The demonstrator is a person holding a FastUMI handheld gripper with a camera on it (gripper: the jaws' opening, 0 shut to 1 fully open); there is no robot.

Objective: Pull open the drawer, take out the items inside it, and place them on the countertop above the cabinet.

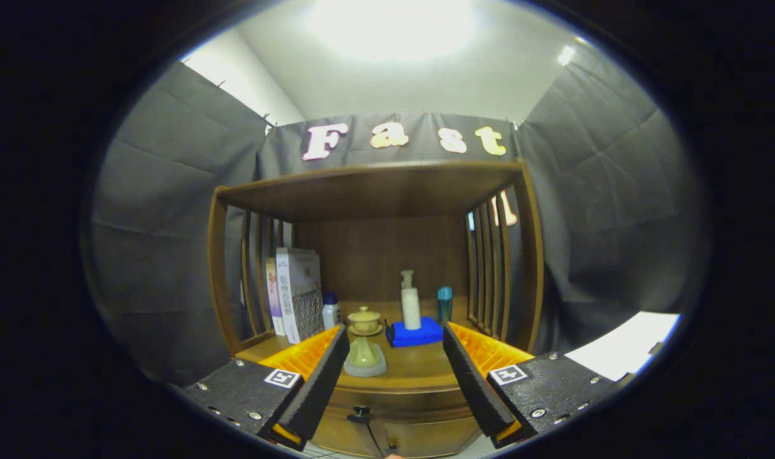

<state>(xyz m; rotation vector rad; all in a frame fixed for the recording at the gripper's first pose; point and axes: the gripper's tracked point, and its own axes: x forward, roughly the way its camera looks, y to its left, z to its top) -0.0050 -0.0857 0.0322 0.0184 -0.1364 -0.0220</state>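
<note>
Drawer (393, 408) sits closed in the front of the wooden cabinet (374, 191), directly below the counter (419, 370), with a dark handle (360, 414) at its centre, low between the 2 fingers. Nothing of its contents can be seen.

Cabinet: open-fronted upper bay with slatted sides and a flat top board, standing against the black cloth wall.

Counter: carries all visible items. At the left rear, 2 upright boxes (295, 293) lean against the slats. A blue pad (416, 333) lies right of centre, with a white pump bottle (411, 303) upright on it. A pale green stand (365, 357) is nearest the front edge, just ahead of the left finger, with a yellowish lidded cup (365, 319) on top or just behind it; which, cannot be told. A small white bottle with a blue cap (330, 309) stands beside the boxes. A teal bottle (444, 303) stands right of the pad.

Claw (397, 357): wide open, holding nothing, fingers level with the counter's front edge, touching no item.
</note>
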